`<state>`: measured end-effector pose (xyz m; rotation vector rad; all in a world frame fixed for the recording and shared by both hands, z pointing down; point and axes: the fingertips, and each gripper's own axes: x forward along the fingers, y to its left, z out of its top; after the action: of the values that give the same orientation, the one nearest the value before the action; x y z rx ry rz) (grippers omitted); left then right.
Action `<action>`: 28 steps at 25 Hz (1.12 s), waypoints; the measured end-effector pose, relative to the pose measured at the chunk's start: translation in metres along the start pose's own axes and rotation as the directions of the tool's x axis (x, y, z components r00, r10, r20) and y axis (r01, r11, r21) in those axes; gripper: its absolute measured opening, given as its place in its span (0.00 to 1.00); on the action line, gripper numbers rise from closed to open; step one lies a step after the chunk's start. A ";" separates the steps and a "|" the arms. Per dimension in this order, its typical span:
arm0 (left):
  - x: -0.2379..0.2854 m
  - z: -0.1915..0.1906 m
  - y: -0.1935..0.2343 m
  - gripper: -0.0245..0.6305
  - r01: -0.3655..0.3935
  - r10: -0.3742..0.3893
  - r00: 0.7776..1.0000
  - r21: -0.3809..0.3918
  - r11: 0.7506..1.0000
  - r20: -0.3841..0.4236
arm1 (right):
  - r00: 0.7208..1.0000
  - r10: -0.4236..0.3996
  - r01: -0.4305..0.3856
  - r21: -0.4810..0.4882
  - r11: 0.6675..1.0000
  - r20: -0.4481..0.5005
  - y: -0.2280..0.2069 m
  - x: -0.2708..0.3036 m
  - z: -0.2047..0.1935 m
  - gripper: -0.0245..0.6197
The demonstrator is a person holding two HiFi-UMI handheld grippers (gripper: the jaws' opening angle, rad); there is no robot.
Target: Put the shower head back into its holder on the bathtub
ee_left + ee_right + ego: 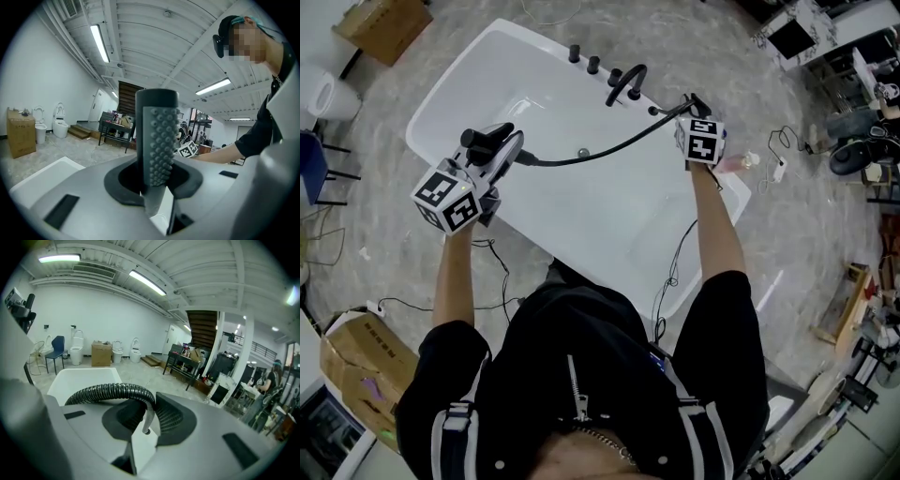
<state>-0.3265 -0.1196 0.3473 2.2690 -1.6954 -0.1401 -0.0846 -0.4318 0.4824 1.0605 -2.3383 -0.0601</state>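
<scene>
Black shower head clamped between left tongs, ribbed hose pinched in right tongs (both above white bathtub)

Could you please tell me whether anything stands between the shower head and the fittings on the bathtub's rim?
Nothing visible does. The shower head, in the left gripper, is over the open bathtub; only its own hose, held by the right gripper, runs toward the rim fittings.
</scene>
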 end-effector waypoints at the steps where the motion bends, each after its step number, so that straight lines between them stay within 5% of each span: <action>1: 0.003 -0.002 0.000 0.21 0.001 -0.001 1.000 0.000 1.000 -0.002 | 1.000 0.004 -0.004 0.006 1.000 -0.009 0.001 0.004 -0.005 0.15; 17: 0.036 -0.066 -0.001 0.21 0.024 -0.025 0.996 -0.015 1.000 -0.081 | 0.994 0.044 -0.029 0.146 0.989 -0.100 0.025 0.070 -0.098 0.16; 28: 0.054 -0.119 0.001 0.21 0.015 -0.018 0.993 -0.025 1.000 -0.121 | 0.989 0.087 -0.070 0.137 0.988 -0.120 0.049 0.114 -0.142 0.16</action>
<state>-0.2811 -0.1495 0.4660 2.2271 -1.6053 -0.0259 -0.1052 -0.4525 0.6687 1.0034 -2.2926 0.1896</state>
